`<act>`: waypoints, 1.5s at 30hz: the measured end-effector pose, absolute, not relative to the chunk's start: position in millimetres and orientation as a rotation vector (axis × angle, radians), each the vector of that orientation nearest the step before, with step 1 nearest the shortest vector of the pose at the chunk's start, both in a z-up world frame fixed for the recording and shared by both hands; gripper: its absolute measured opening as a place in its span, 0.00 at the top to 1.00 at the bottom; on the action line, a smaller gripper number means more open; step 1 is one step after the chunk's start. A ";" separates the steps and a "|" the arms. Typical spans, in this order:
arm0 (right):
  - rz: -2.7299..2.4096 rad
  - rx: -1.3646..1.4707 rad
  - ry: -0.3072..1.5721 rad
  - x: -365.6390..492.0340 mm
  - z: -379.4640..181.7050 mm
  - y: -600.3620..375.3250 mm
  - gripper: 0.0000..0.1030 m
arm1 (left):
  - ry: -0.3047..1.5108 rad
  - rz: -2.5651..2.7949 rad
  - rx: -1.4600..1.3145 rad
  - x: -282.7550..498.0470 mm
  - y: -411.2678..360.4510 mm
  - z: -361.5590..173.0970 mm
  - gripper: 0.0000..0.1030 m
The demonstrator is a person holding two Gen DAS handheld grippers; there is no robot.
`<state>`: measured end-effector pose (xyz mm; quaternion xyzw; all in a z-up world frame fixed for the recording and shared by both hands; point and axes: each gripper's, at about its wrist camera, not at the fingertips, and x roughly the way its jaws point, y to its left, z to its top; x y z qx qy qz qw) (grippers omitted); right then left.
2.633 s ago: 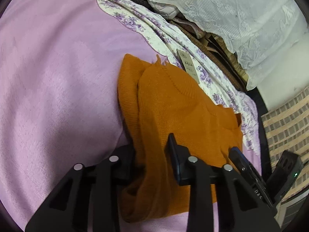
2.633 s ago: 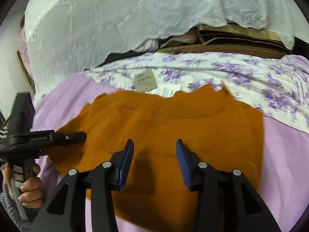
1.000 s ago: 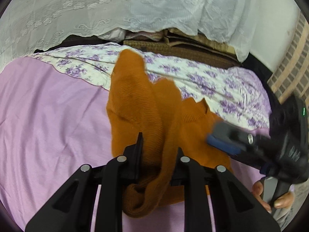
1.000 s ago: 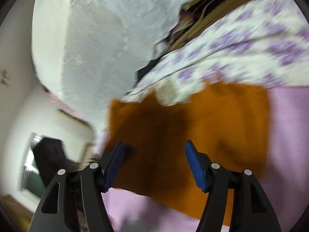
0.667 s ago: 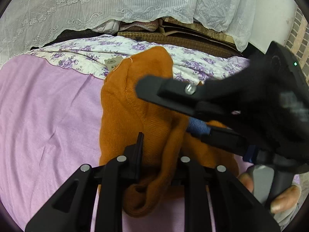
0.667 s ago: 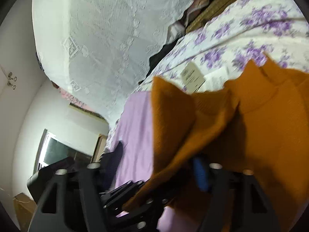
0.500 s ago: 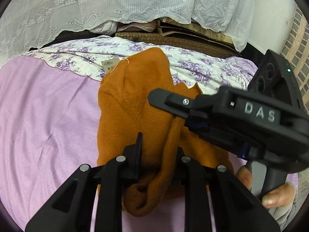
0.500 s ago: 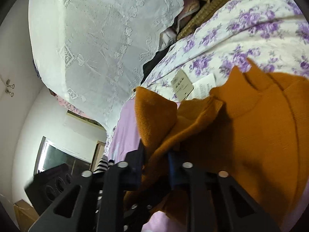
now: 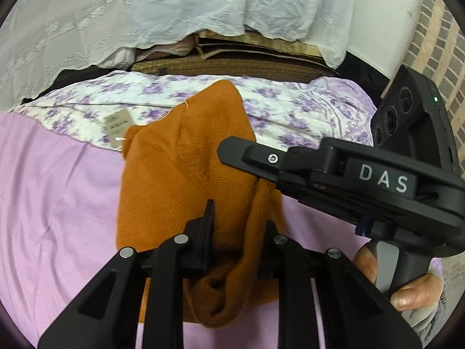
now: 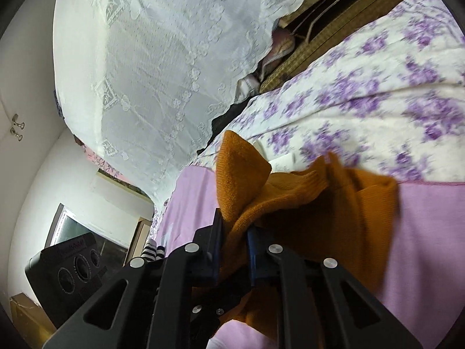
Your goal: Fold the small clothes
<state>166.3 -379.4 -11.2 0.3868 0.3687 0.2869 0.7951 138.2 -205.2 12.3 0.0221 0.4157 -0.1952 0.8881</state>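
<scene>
A small orange knit sweater (image 9: 174,180) lies bunched on a pink sheet (image 9: 52,197), partly lifted. My left gripper (image 9: 238,226) is shut on a thick fold of its near edge. My right gripper (image 10: 234,241) is shut on another fold of the sweater (image 10: 334,221), just beyond the left gripper; its black body marked DAS (image 9: 363,180) crosses the left wrist view from the right. A paper tag (image 9: 117,122) hangs at the sweater's collar.
A purple-flowered cloth (image 9: 290,113) lies behind the sweater. White lace fabric (image 9: 145,14) covers stacked things at the back. A brick wall (image 9: 436,43) stands at the right. A wall and a window (image 10: 72,226) show left in the right wrist view.
My left gripper has shut on the sweater's edge and lifted it. My right gripper swung over from the side and shut on a fold next to the left gripper.
</scene>
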 end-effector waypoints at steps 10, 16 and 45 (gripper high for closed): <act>0.443 0.842 0.943 177.9 -69.8 -415.5 0.86 | 0.927 -0.425 0.123 137.2 -250.2 -26.6 0.66; 0.434 0.846 0.955 177.3 -77.4 -417.5 0.86 | 0.913 -0.501 0.192 108.7 -245.4 -17.0 0.40; 0.272 0.607 0.824 141.0 -25.1 -416.9 0.74 | 0.886 -0.260 0.336 114.0 -197.0 -45.5 0.16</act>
